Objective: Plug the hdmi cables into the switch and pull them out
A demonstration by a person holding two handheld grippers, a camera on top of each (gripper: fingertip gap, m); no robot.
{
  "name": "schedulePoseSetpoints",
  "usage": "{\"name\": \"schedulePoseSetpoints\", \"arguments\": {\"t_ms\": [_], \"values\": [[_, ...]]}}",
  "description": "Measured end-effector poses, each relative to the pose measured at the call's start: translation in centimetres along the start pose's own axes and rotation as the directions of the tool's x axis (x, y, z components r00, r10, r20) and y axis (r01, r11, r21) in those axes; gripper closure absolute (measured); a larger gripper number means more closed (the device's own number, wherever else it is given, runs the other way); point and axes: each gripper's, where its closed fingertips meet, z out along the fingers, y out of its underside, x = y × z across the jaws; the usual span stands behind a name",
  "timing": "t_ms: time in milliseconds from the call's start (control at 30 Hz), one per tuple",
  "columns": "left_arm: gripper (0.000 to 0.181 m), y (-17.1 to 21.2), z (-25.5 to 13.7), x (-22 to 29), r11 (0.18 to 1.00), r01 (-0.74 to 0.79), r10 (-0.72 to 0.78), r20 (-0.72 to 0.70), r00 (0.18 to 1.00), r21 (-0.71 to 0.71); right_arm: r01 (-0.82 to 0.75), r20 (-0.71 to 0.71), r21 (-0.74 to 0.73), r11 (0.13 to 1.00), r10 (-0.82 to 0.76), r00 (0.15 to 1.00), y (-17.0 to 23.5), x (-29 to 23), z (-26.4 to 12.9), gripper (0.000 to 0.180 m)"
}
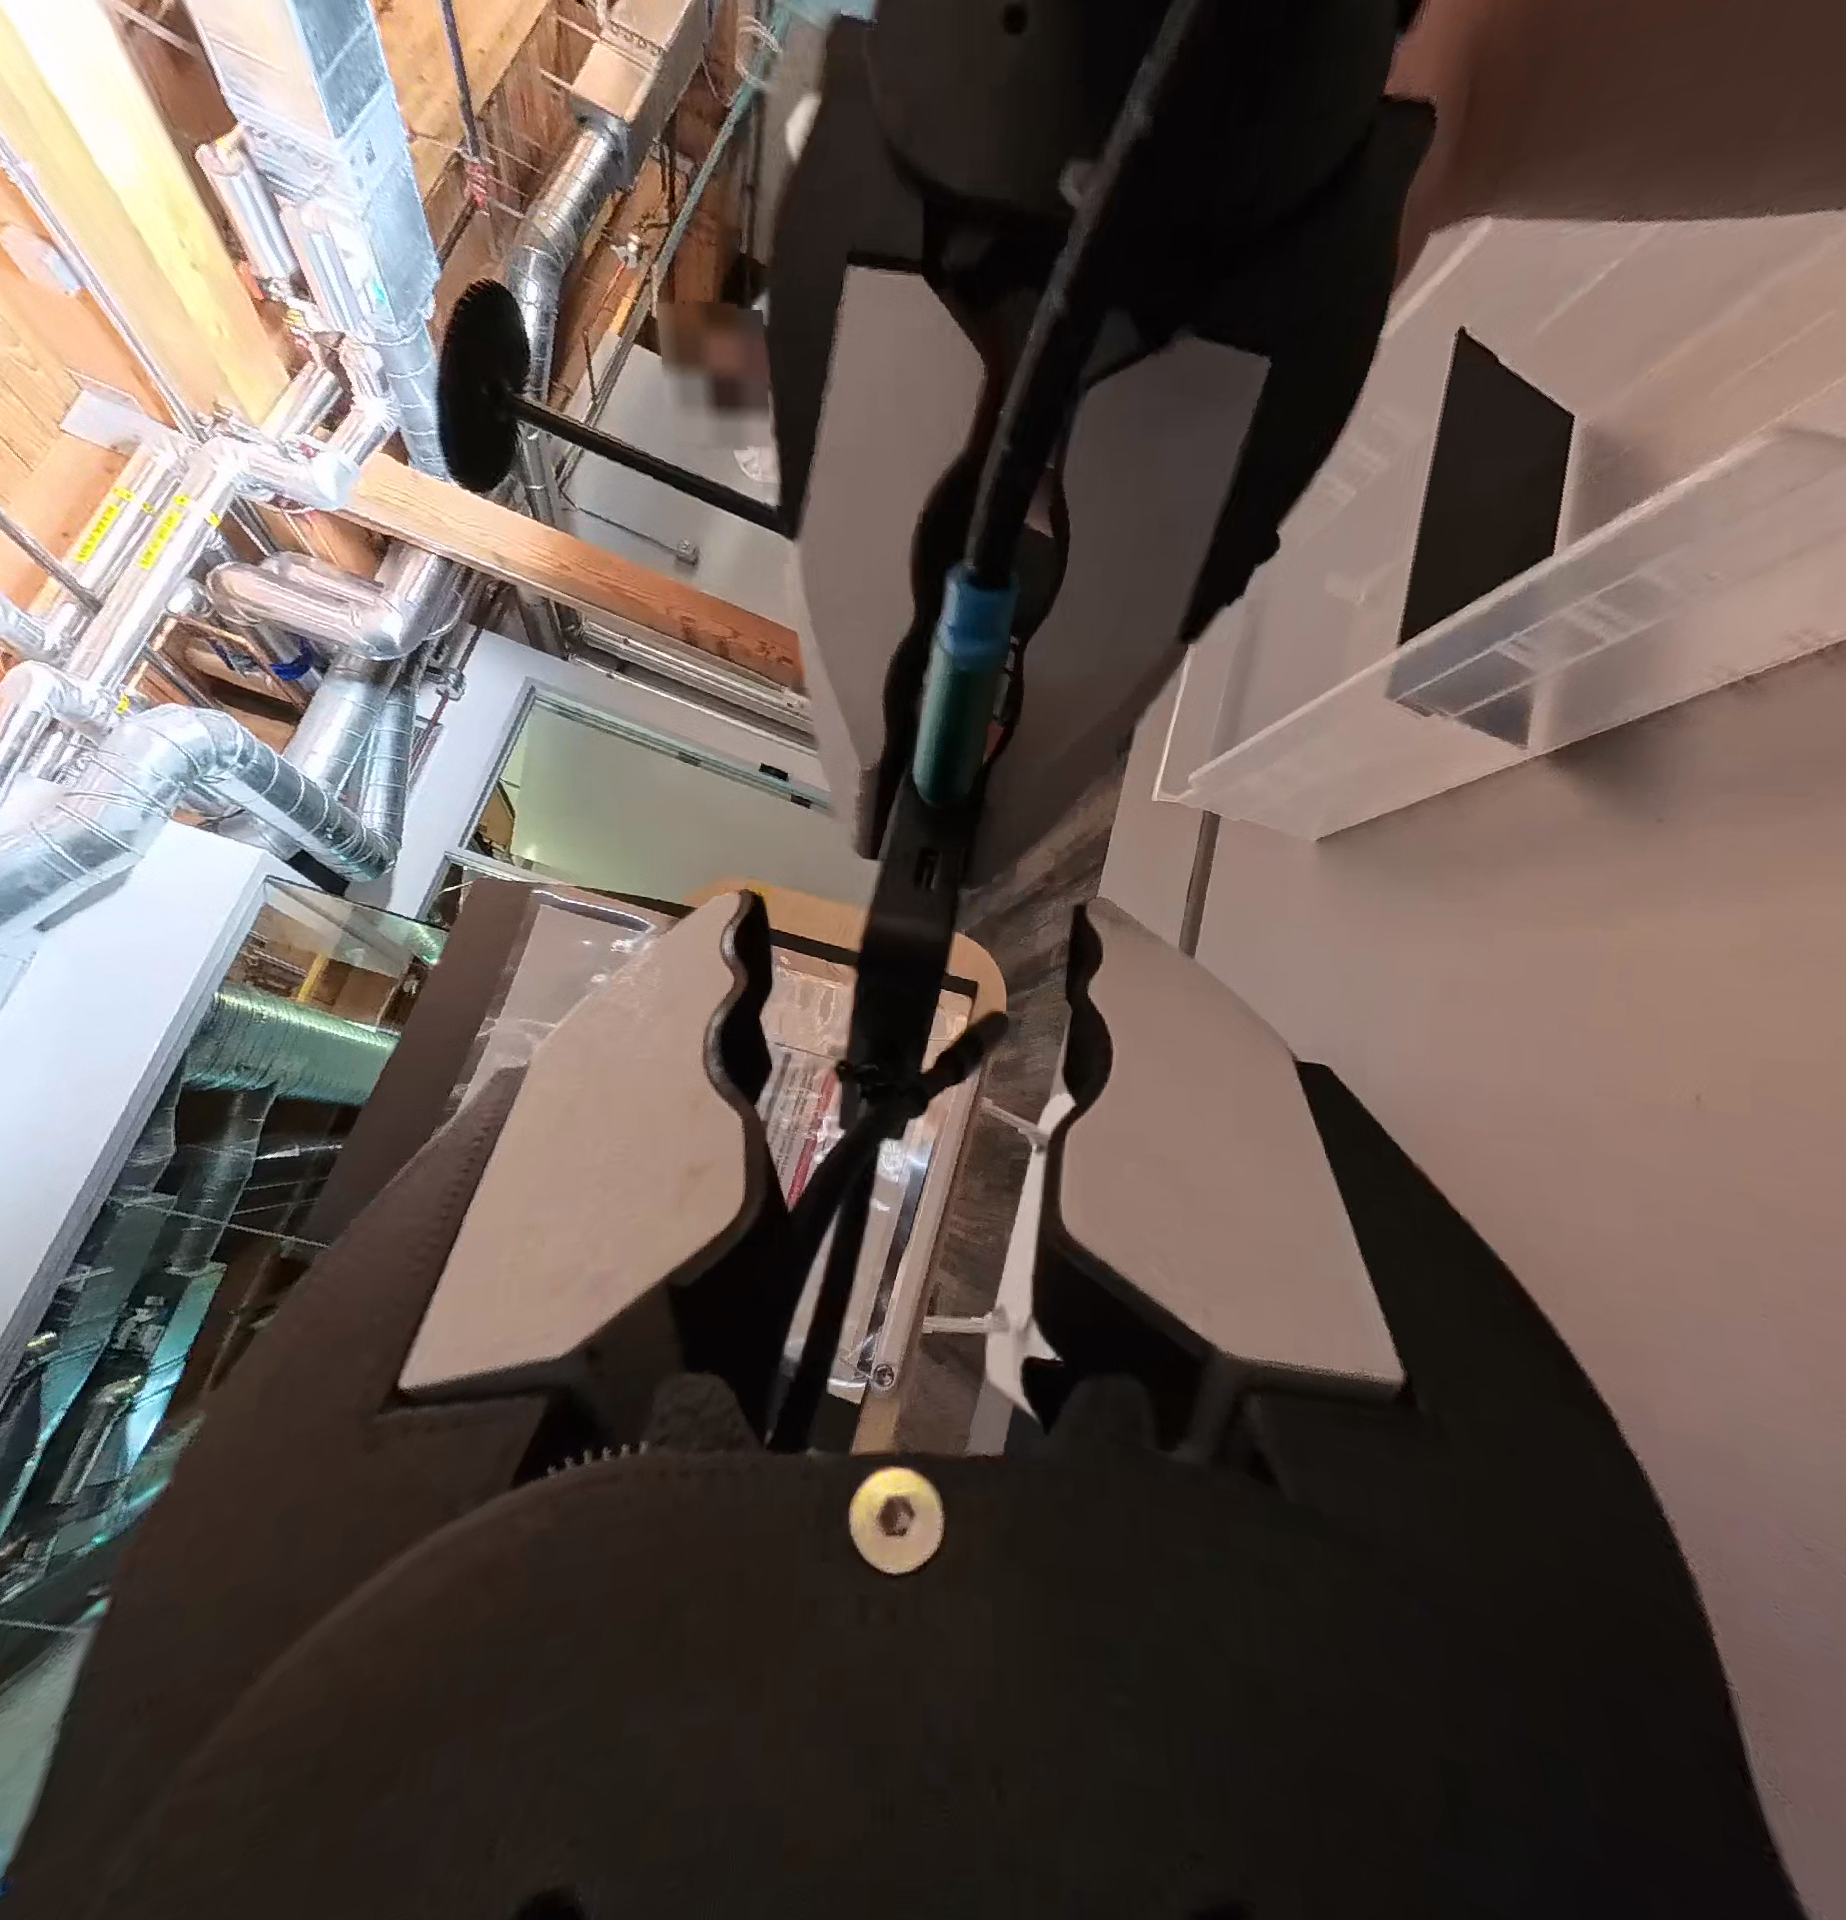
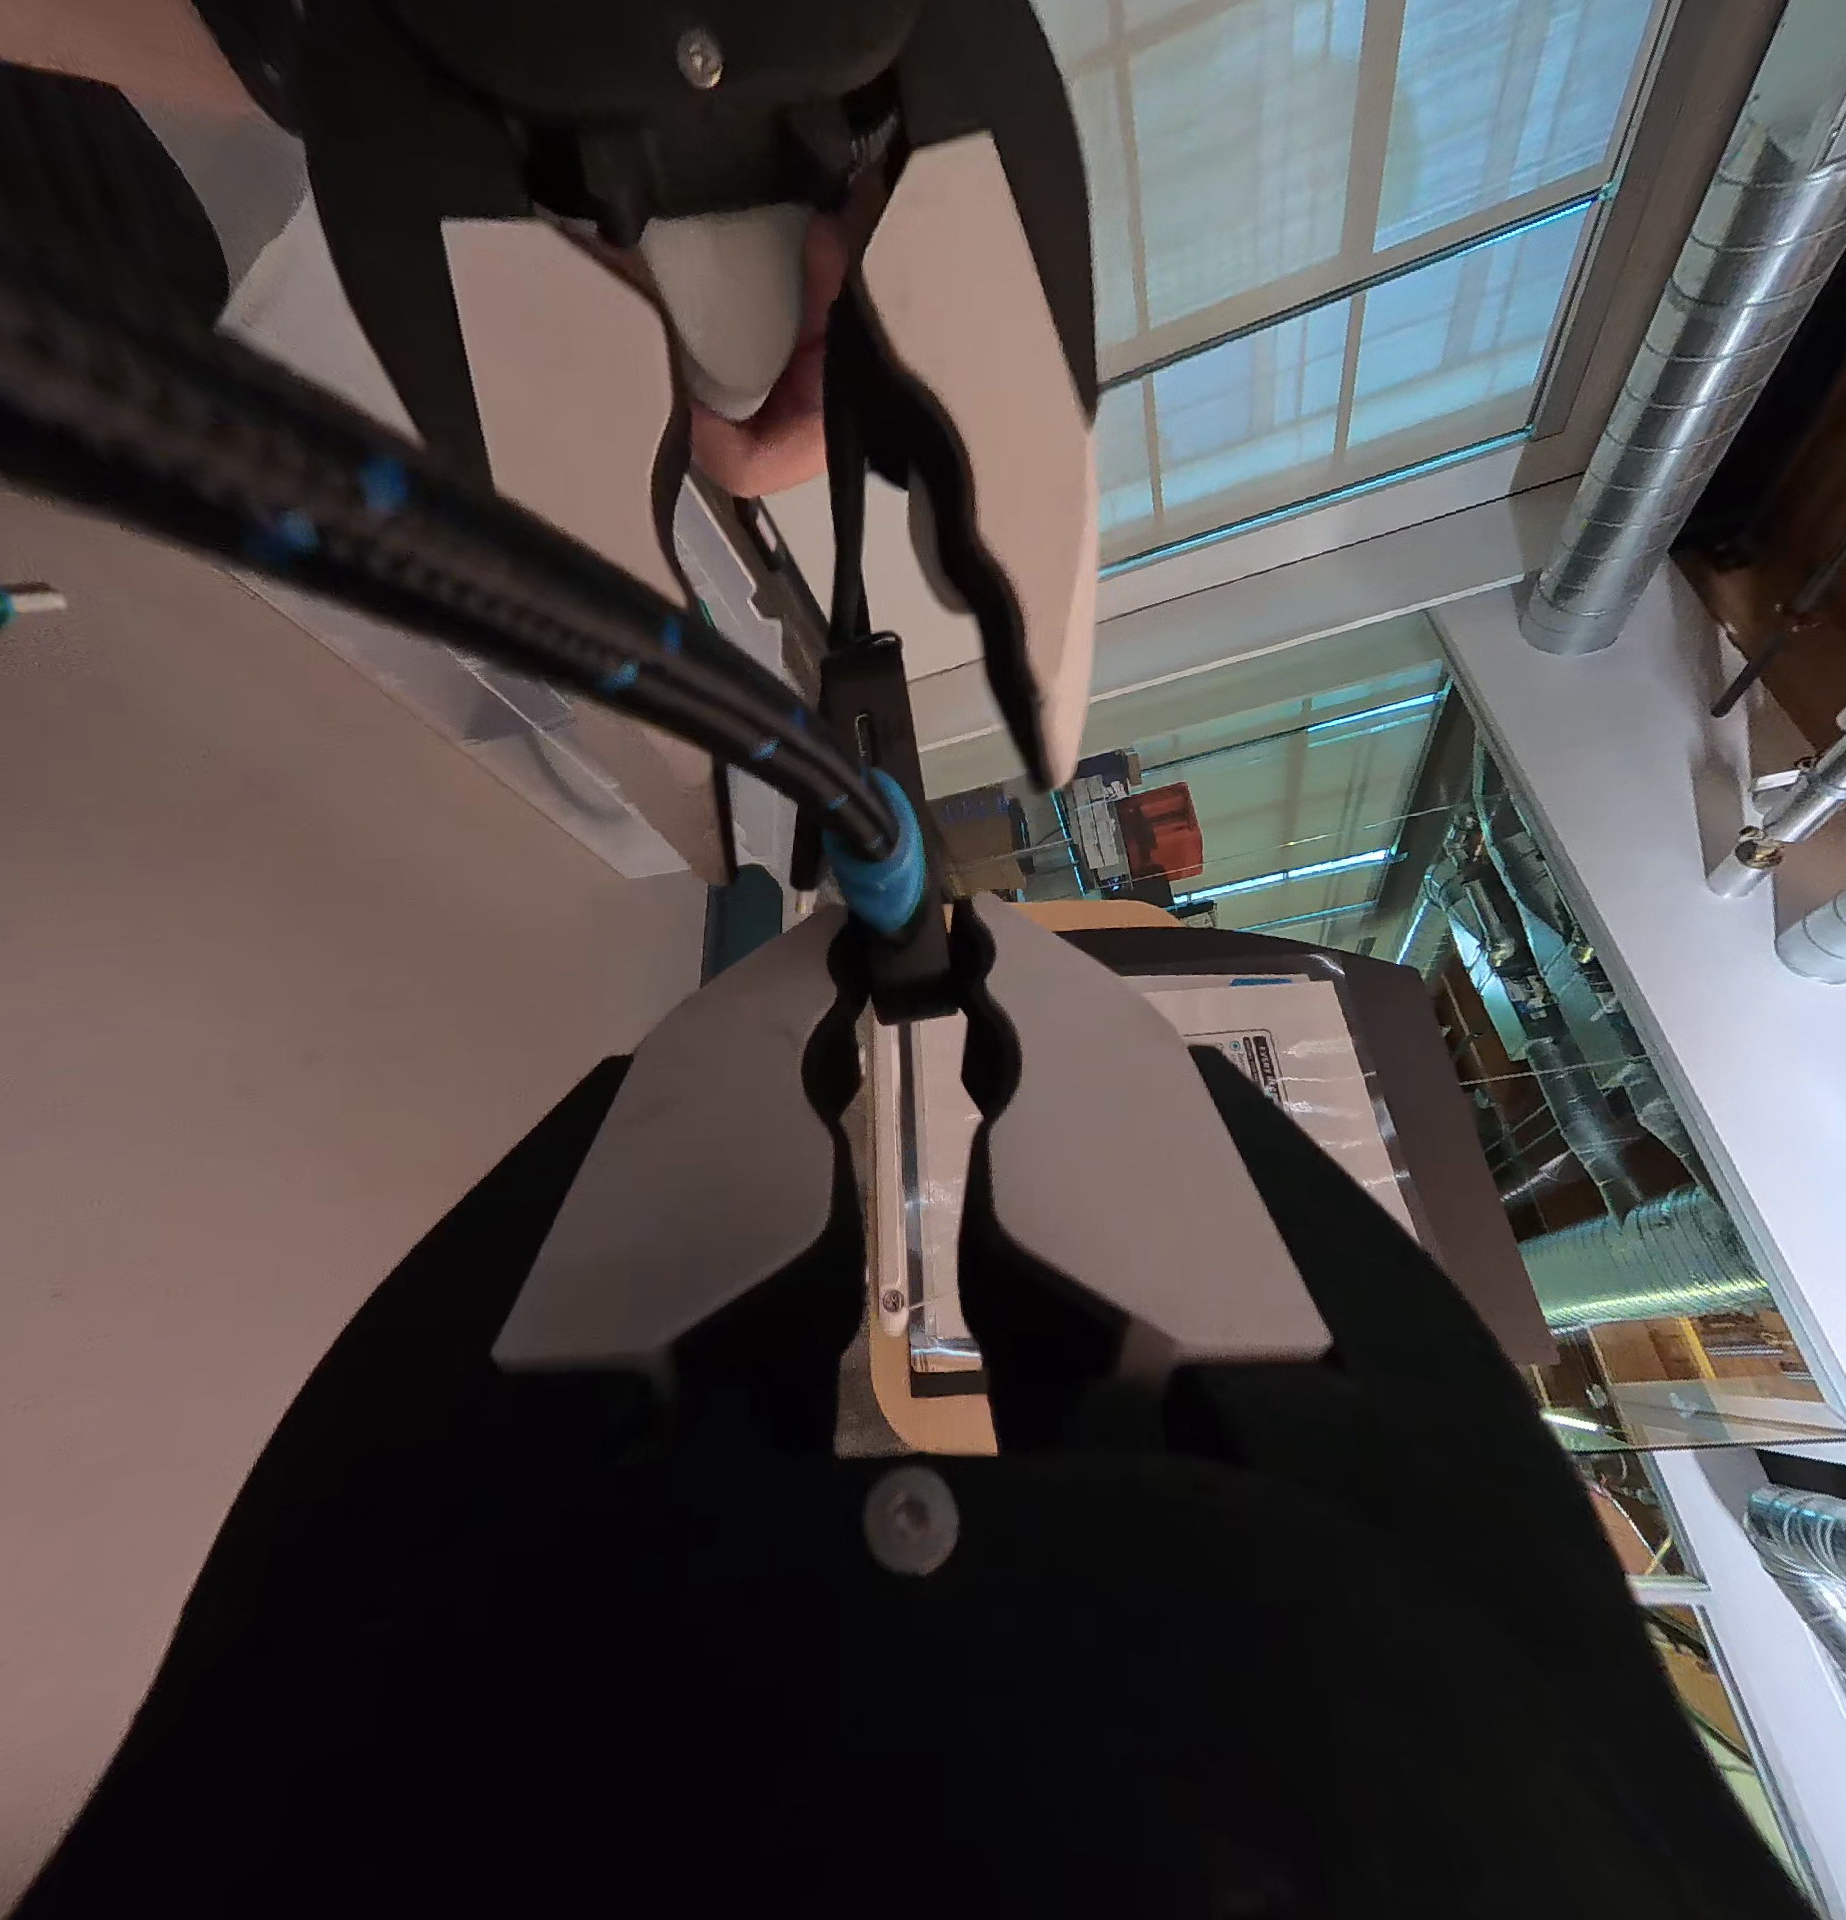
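Switch (image 2: 903, 961) edge pinched in right claw (image 2: 903, 987) — left claw (image 1: 914, 987) spread wide apart.

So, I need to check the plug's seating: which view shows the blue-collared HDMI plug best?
The left wrist view: the plug shows full-length, side-on, meeting the switch. The right wrist view shows only its blue collar, crowded by braided cables.

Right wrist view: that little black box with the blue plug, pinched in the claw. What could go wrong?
The right gripper holds the switch only at its fingertips, and the braided cables leave the blue plug sideways, so their pull might twist it loose. The left gripper is open, gripping nothing, so a pull on the plug may drag the switch along.
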Motion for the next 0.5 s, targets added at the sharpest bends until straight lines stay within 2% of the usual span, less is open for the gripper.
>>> {"name": "schedulePoseSetpoints", "arguments": {"t_ms": [133,267,400,500], "values": [[0.126,-1.7,-1.4,-2.1,0.981,0.139,-0.145,0.038,0.989,0.136,-0.003,-0.03,-0.035,0.999,0.002,1.0,0.8,0.6,-0.4,0.164],[0.123,-1.4,-3.0,-3.9,0.961,0.222,-0.232,0.045,0.972,0.162,-0.053,-0.058,-0.006,0.999,0.053,0.997,1.3,1.5,-1.6,0.164],[0.113,0.2,-3.2,-4.0,0.953,0.269,-0.274,0.011,0.962,0.14,-0.139,-0.047,0.157,0.978,0.148,0.988,-0.5,2.3,-3.0,0.164],[0.11,-1.3,-2.1,-2.3,0.922,0.327,-0.315,-0.089,0.945,0.208,-0.172,-0.002,0.253,0.952,0.179,0.984,-2.2,2.1,-3.3,0.164]]}}
